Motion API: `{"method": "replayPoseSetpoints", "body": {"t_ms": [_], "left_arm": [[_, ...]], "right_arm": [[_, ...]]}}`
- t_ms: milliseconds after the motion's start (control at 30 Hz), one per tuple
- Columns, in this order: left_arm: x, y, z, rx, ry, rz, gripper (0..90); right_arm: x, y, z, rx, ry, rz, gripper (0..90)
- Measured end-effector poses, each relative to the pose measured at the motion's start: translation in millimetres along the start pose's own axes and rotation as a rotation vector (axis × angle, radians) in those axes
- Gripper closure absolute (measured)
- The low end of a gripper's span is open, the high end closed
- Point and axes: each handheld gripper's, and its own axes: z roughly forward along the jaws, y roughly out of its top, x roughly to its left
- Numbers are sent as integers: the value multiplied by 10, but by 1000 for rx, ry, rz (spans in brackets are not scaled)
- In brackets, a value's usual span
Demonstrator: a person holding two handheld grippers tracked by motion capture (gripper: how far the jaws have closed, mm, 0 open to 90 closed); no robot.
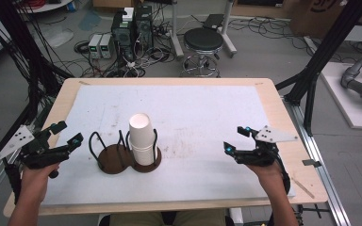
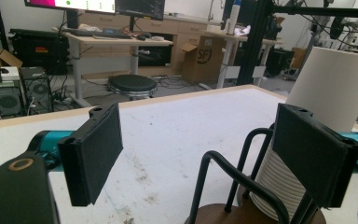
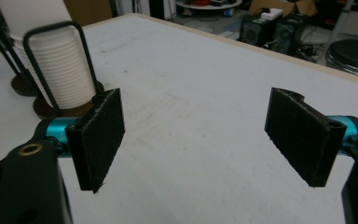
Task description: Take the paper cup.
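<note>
White cup stack fills the right holder; both claws gape empty.

Even, bright overhead light; soft shadows fall on the desk. All 3 views look slightly soft, backgrounds blurred.

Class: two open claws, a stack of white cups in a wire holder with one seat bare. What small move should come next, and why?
Probably ease the left claw toward the stack of white cups. It is the nearer one, already open and empty, and the wire holder has its left seat bare. The right claw hangs farther off, also open.
</note>
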Motion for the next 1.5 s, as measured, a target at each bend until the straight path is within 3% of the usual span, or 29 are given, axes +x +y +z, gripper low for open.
{"method": "replayPoseSetpoints", "body": {"t_ms": [33,167,267,300,333,467,900,1033,1133,1500], "left_arm": [[-5,-7,5,2,-6,1,162],[-33,-38,41,20,-12,7,162],[-40,-42,48,23,-13,9,162],[-45,-44,52,24,-14,13,162],[-45,-44,52,24,-14,13,162],[-46,-44,48,24,-19,14,162],[-77,-44,63,26,-38,19,162],[-84,-41,66,24,-43,19,162],[-90,-40,67,24,-46,17,162],[-100,-52,84,31,-60,16,162]], "right_arm": [[0,0,0,0,0,0,203],[124,318,230,-7,77,-51,203],[183,446,322,-8,111,-66,203],[246,568,421,-1,140,-91,203],[246,568,421,-1,140,-91,203],[415,836,675,26,216,-142,203],[821,1270,1216,101,380,-226,203],[925,1346,1327,126,407,-247,203],[1044,1424,1483,168,422,-291,204],[1160,1488,1727,235,447,-311,216]]}}
